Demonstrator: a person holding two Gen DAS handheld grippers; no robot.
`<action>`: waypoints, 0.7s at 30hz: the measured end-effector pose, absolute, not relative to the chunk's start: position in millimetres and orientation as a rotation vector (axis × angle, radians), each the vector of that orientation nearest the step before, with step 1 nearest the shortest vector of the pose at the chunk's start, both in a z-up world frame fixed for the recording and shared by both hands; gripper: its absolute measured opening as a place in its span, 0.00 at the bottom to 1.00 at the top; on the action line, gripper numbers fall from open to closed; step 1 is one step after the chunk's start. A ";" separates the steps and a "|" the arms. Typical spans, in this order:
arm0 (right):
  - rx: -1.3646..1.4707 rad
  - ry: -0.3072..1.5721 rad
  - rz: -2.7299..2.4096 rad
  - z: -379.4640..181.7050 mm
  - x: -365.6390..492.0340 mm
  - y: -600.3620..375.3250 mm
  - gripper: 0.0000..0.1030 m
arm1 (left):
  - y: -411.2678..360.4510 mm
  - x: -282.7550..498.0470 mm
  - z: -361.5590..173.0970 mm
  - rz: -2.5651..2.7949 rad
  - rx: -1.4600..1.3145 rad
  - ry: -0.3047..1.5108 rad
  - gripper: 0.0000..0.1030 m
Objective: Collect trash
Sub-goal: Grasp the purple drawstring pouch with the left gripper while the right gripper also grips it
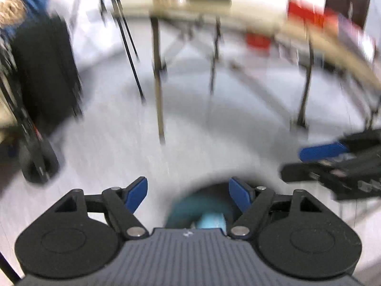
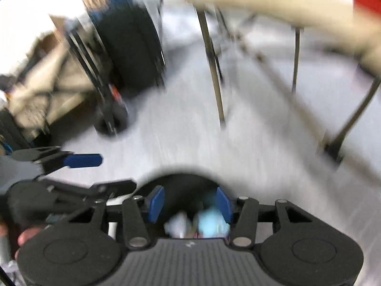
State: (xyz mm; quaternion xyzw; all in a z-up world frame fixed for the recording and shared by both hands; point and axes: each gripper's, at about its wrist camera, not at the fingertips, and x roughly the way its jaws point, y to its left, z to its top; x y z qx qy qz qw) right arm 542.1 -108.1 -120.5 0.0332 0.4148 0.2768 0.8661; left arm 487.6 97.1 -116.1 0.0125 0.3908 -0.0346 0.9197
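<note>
A pale grey floor (image 1: 190,131), smooth and streaked by motion blur, fills both wrist views; folding tables (image 1: 238,21) with tan tops and thin dark metal legs cross the upper part, and a black wheeled case (image 1: 47,71) stands at ten o'clock in the left wrist view. The left gripper (image 1: 188,194) has its flat blue pads (image 1: 135,194) spread wide with nothing between them. Below it, at six o'clock, the dark round mouth of a bin (image 1: 214,188) shows, and inside it lies crumpled trash (image 1: 210,220), a soft pale-blue lump over a teal mass, too blurred to name more closely. The right gripper (image 2: 190,203) hangs over the same dark opening with its blue pads (image 2: 156,202) apart at a middling width and touching nothing; under them the trash reads as a light-blue wad beside a white crumpled scrap. Each gripper also appears in the other's view as ribbed black plastic linkage with one blue finger pointing inward, at three o'clock from the left wrist and nine o'clock from the right. Fingertips (image 2: 28,234) of a hand show at eight o'clock in the right wrist view.
</note>
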 end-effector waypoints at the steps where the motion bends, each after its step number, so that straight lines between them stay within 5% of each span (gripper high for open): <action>1: 0.104 0.793 0.577 -98.9 538.8 -120.3 0.46 | 92.6 488.6 -102.2 -0.066 0.021 0.751 0.77; 7: 0.283 0.414 0.312 -16.9 537.3 -228.7 0.50 | 30.3 509.7 -28.6 -0.132 -0.100 0.495 0.83; 16: 0.359 0.552 -0.080 -40.3 599.9 -363.2 0.52 | -117.6 620.0 7.8 -0.258 -0.108 0.479 0.82; 21: 0.364 0.563 -0.079 -53.6 609.6 -376.0 0.50 | -162.9 678.8 -6.8 -0.349 -0.159 0.652 0.70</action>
